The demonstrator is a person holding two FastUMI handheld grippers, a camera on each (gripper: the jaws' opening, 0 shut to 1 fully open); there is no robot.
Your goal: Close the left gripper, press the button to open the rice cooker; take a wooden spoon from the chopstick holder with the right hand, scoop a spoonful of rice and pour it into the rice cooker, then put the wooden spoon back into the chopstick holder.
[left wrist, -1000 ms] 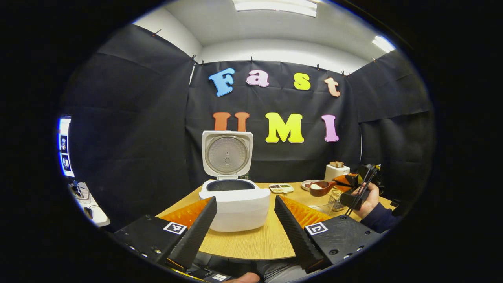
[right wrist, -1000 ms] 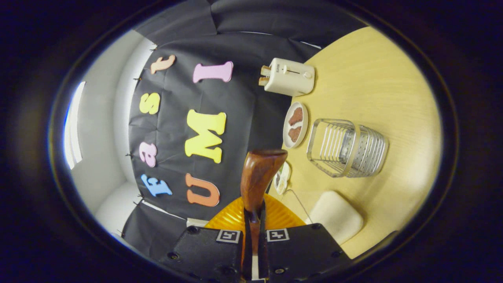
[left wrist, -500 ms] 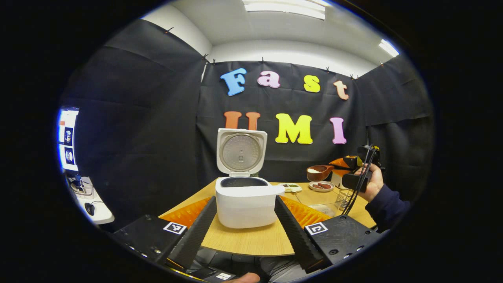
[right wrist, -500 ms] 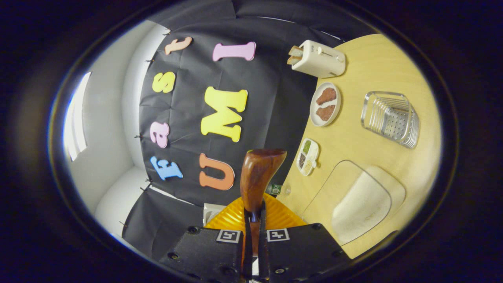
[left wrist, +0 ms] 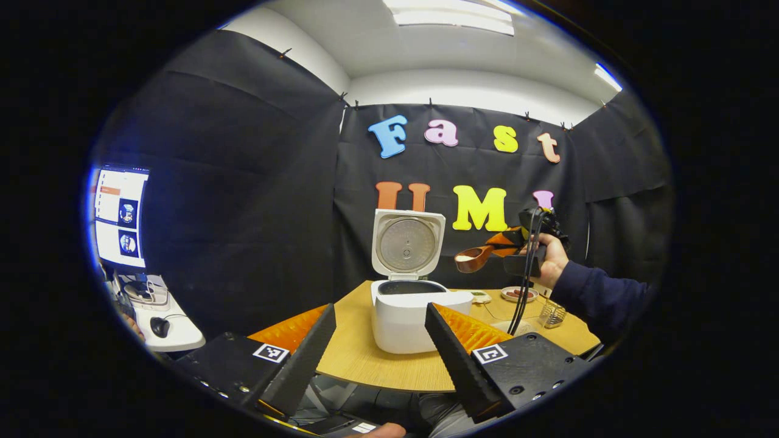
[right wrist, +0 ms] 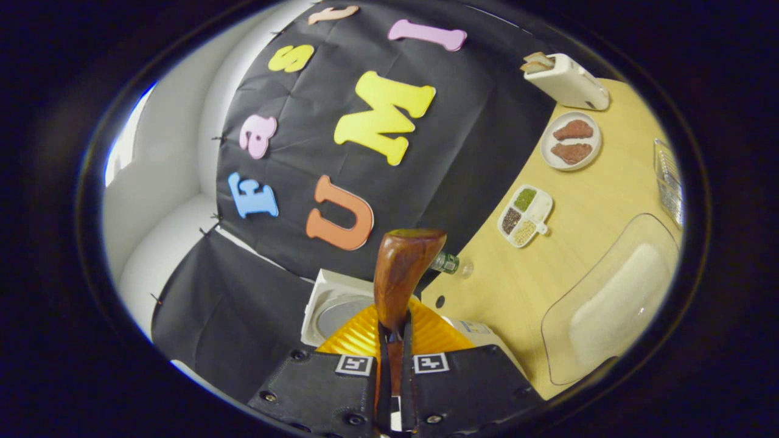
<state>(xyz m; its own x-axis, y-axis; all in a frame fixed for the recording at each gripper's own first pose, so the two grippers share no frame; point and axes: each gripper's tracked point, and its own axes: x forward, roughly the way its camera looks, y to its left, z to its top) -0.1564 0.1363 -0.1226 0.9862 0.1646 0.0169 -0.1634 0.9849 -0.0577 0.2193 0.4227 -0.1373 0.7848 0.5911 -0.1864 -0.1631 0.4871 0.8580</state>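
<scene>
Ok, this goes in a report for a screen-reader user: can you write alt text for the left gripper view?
A white rice cooker stands open on a wooden table, lid up, framed by the open left gripper. To its right, a hand holds the right gripper in the air, carrying a wooden spoon of rice toward the cooker.

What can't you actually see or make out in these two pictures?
- Inside the rice cooker, left gripper view: its rim hides the pot's bottom.
- Rice in the spoon, right gripper view: the bowl faces away.
- Chopstick holder, right gripper view: cut off by the edge.
- Bottle, right gripper view: partly behind the spoon, too small to tell its contents.
</scene>
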